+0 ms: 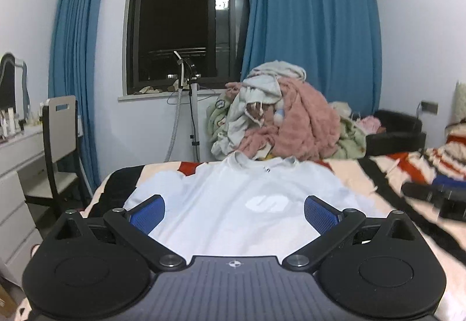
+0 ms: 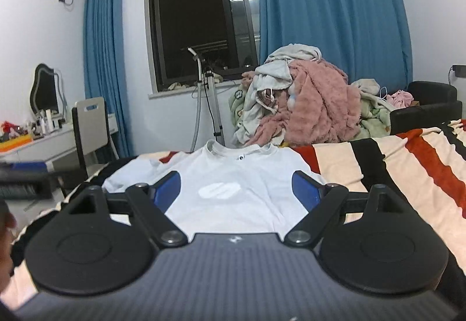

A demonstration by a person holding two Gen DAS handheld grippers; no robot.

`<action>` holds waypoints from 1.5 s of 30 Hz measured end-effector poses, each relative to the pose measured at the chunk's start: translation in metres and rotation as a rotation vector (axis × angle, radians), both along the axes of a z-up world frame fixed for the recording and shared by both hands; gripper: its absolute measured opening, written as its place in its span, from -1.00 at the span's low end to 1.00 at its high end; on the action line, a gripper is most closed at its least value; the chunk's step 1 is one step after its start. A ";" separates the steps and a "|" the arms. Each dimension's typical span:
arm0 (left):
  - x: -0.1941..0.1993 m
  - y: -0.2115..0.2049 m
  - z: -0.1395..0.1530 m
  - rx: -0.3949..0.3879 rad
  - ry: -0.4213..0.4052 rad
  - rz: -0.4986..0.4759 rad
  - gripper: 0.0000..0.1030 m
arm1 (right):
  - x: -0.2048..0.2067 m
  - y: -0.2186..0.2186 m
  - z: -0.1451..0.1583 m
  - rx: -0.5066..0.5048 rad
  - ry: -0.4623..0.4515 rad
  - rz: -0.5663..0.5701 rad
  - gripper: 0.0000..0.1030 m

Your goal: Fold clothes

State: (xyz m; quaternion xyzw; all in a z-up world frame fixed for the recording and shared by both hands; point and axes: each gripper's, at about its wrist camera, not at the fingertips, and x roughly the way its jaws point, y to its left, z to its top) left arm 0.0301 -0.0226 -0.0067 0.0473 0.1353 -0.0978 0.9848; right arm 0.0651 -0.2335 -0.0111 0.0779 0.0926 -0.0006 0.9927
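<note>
A: Starting at our left, where do we stand?

B: Our left gripper (image 1: 234, 211) hangs over the near hem of the white T-shirt (image 1: 233, 192), its blue pads spread wide with nothing between them. The shirt lies flat and face up on the striped blanket (image 1: 407, 204), straight ahead of both tools.

A: And its long axis?

B: It runs away from us: hem nearest, collar farthest, pointing at the heap of clothes (image 1: 279, 111) by the window. The sleeves reach out left and right across our line of sight.

A: On our right?

B: Our right gripper (image 2: 237, 191) is spread as well and grips nothing. It sits near the same hem, and neither tool looks clearly nearer.

A: So any fold we make turns on that axis?

B: We judge so. A sleeve would come in sideways across it, and the hem would travel along it toward the collar.
</note>
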 end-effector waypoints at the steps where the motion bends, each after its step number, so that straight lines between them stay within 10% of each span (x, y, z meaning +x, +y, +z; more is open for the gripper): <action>1: 0.001 -0.002 -0.002 0.011 0.002 0.009 0.99 | 0.000 0.000 0.000 0.002 -0.009 -0.006 0.64; 16: 0.069 0.033 -0.035 -0.105 0.238 0.186 0.74 | 0.019 -0.005 -0.034 0.049 0.067 -0.104 0.64; 26: 0.202 0.101 -0.061 -0.366 0.298 0.338 0.74 | 0.081 -0.011 -0.081 0.138 0.134 -0.077 0.64; 35: 0.341 0.109 -0.089 -0.032 0.234 0.479 0.63 | 0.117 -0.018 -0.112 0.151 0.146 -0.096 0.64; 38: 0.358 0.089 -0.097 0.082 0.239 0.429 -0.10 | 0.126 -0.024 -0.117 0.177 0.153 -0.110 0.64; 40: 0.365 0.070 -0.101 0.199 0.226 0.389 -0.94 | 0.129 -0.027 -0.118 0.186 0.154 -0.117 0.64; 45: 0.342 -0.010 -0.118 0.585 0.069 0.176 -0.97 | 0.130 -0.031 -0.119 0.207 0.155 -0.130 0.64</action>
